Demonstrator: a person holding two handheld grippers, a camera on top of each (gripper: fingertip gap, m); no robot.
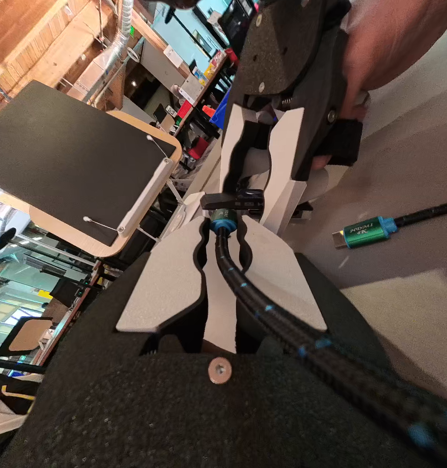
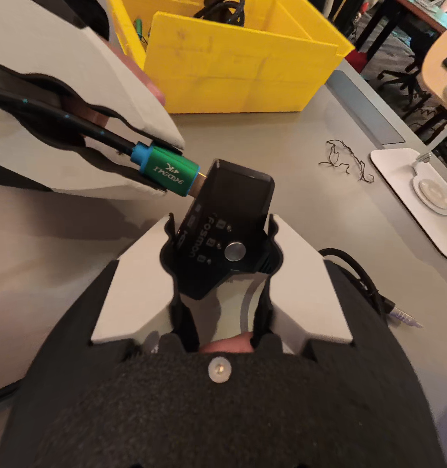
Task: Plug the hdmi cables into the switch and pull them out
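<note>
My right gripper (image 2: pixel 218 220) is shut on a black HDMI switch (image 2: pixel 227 228) and holds it tilted above the grey table. My left gripper (image 1: pixel 223 221) is shut on a green HDMI plug (image 1: pixel 220 217) with a blue collar and a black braided cable (image 1: pixel 255 291). In the right wrist view the green plug (image 2: pixel 168 172) has its gold tip part way in a port on the switch's far left edge. The switch also shows in the left wrist view (image 1: pixel 232 201), between the right gripper's white fingers (image 1: pixel 280 162). A second green plug (image 1: pixel 364 234) lies loose on the table.
A yellow divided bin (image 2: pixel 232 68) with cables stands behind the switch. A tangle of black thread (image 2: pixel 346 159) and a white tray (image 2: pixel 407 192) lie to the right. A black cable (image 2: pixel 364 283) lies by my right finger. A chair (image 1: pixel 73 162) stands past the table edge.
</note>
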